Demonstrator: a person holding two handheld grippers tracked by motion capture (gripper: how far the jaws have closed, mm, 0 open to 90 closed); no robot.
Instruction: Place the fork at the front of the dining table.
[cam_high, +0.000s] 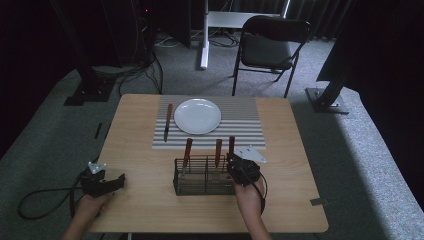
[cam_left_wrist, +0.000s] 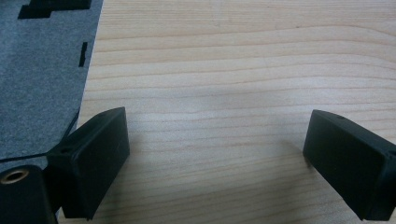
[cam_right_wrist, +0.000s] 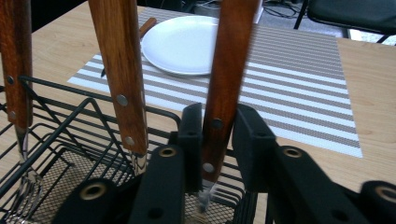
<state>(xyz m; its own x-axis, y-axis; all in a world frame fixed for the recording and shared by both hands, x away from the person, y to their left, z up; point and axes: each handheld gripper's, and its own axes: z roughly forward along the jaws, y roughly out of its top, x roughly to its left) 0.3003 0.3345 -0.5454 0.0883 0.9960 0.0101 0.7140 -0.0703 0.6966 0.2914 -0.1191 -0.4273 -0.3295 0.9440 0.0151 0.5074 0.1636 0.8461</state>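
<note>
A black wire basket (cam_high: 200, 192) (cam_right_wrist: 70, 122) stands near the table's front middle and holds three upright utensils with wooden handles. My right gripper (cam_high: 231, 159) (cam_right_wrist: 218, 135) is at the basket's right end, shut on the rightmost utensil (cam_high: 231, 143) (cam_right_wrist: 229, 70) low on its handle. The middle utensil (cam_high: 218, 147) (cam_right_wrist: 122, 79) and the left utensil (cam_high: 188, 148) (cam_right_wrist: 14, 60) stand free. My left gripper (cam_high: 119, 181) (cam_left_wrist: 217, 135) rests at the table's left front edge, open, with bare wood between its jaws.
Behind the basket a striped placemat (cam_high: 242, 125) (cam_right_wrist: 299, 84) carries a white plate (cam_high: 197, 116) (cam_right_wrist: 182, 44). A wooden-handled knife (cam_high: 168, 121) (cam_right_wrist: 147, 25) lies left of the plate. A black chair (cam_high: 270, 47) stands on the carpet beyond the table.
</note>
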